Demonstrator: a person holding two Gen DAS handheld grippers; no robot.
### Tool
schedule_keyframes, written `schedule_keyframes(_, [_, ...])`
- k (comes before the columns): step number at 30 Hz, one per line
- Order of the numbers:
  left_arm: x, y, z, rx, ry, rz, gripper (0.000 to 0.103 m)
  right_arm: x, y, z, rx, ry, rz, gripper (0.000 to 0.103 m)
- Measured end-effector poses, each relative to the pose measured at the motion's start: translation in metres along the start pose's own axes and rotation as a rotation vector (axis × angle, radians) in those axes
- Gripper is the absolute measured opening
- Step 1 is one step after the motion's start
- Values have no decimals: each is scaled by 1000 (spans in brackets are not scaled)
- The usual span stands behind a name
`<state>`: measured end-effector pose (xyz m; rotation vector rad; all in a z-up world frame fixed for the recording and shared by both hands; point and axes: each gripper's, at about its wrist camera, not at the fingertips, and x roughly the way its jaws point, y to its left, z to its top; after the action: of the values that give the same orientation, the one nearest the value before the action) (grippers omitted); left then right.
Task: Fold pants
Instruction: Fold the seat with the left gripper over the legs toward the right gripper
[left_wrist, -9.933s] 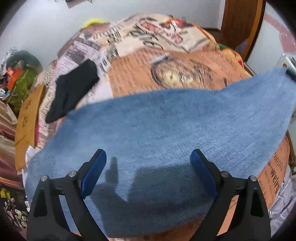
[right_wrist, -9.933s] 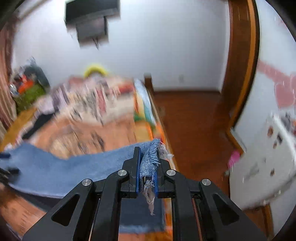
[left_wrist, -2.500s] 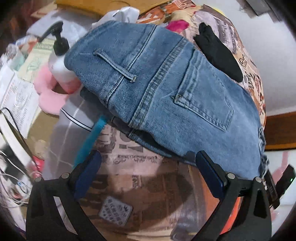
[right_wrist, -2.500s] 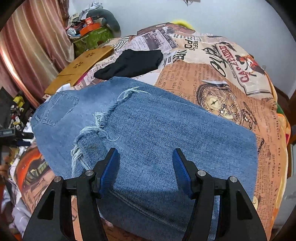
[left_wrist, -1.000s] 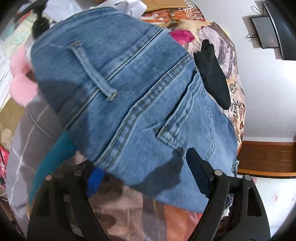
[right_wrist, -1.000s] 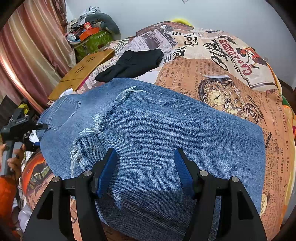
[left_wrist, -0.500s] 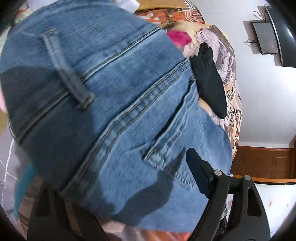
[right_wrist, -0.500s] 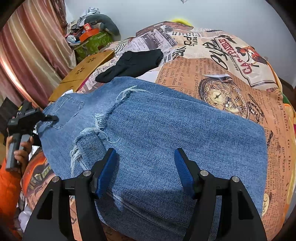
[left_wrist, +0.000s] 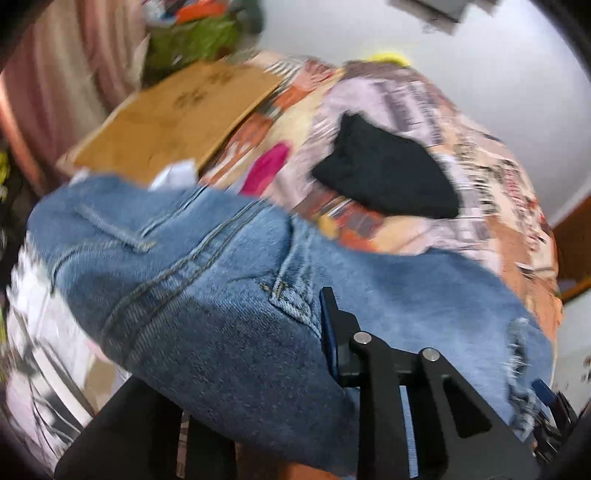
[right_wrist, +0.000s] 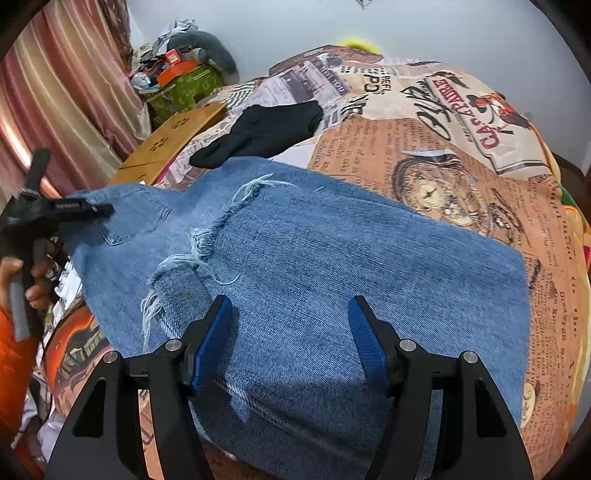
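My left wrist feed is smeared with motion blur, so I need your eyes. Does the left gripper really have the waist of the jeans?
Observer: Yes. In the right wrist view the left gripper sits at the waist edge of the jeans, beside the back pocket. Its fingers have just been closing, with denim between them.
Operator: And the right gripper, is it pinning the legs?
Observer: No. The right gripper is over the folded legs with its fingers apart and gripping nothing. The frayed hems lie on top, just short of that pocket.
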<state>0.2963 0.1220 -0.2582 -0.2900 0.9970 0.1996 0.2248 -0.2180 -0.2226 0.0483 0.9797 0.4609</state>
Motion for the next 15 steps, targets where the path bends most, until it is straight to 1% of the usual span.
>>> schedule_keyframes(2, [-21,-15,9,45,-46,-26,24,-10,-5,-2,5,-23,-8,62])
schedule_keyframes(6, [-75,-54,16,158,-180,-66,23,-34,-28,-9,50,-67,-37,62])
schedule_keyframes(9, [-108,-88,20,222,-259,-135,22,-49,-52,-19,103,-79,-68,62])
schedule_keyframes(11, [-125,-121,24,269,-292,-184,21,-54,-65,-28,134,-74,-91,62])
schedule_keyframes(13, [-136,-145,22,309,-302,-228,20,-56,-80,-39,171,-55,-110,62])
schedule_keyframes(15, [-142,-172,17,354,-311,-258,20,-51,-91,-50,206,-40,-100,62])
